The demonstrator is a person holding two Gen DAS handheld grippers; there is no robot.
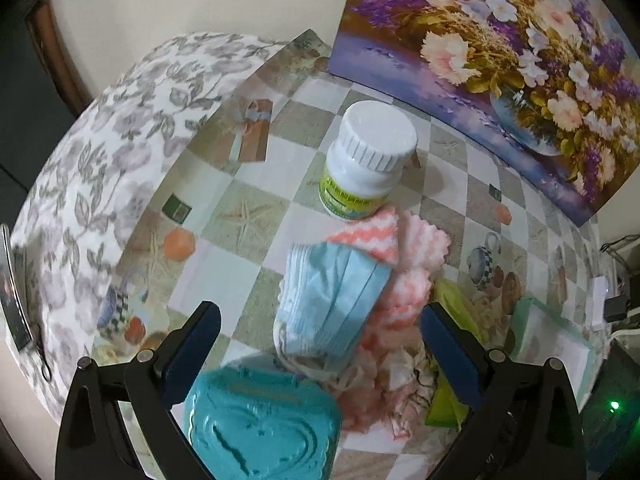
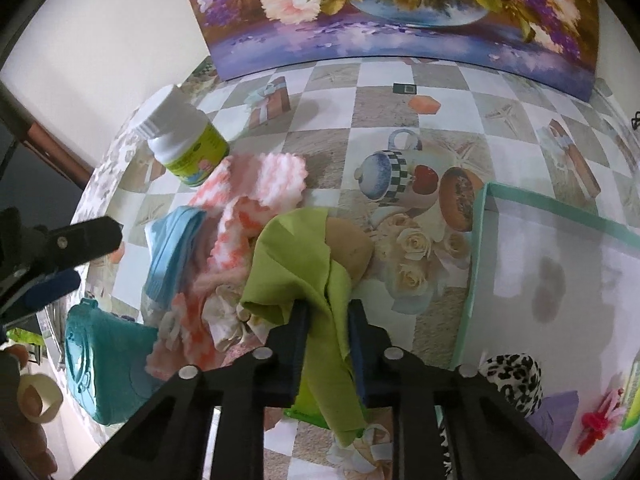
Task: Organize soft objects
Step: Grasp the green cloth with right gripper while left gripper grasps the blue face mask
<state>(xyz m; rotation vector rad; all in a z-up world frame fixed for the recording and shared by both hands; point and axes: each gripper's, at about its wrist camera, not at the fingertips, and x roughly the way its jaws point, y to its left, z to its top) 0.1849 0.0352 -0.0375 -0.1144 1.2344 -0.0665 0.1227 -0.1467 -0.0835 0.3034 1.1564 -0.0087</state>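
A heap of soft things lies on the patterned tablecloth. The light blue face mask [image 1: 332, 296] rests on a pink-and-white zigzag cloth [image 1: 404, 268], and my left gripper [image 1: 320, 316] hovers open around the mask without touching it. In the right wrist view my right gripper [image 2: 328, 310] is shut on a lime green cloth [image 2: 296, 264], which passes up between its pads and drapes over a tan rounded object [image 2: 354, 248]. The mask [image 2: 172, 248] and the pink cloth [image 2: 256, 184] lie just left of it. The left gripper [image 2: 80, 260] shows at the left edge.
A white-capped bottle [image 1: 368, 156] stands behind the pile. A teal embossed box [image 1: 260, 420] sits near the front edge. A mint-rimmed box [image 2: 480, 240] at the right holds a leopard-print item [image 2: 512, 380]. A flower painting [image 2: 400, 20] leans on the wall.
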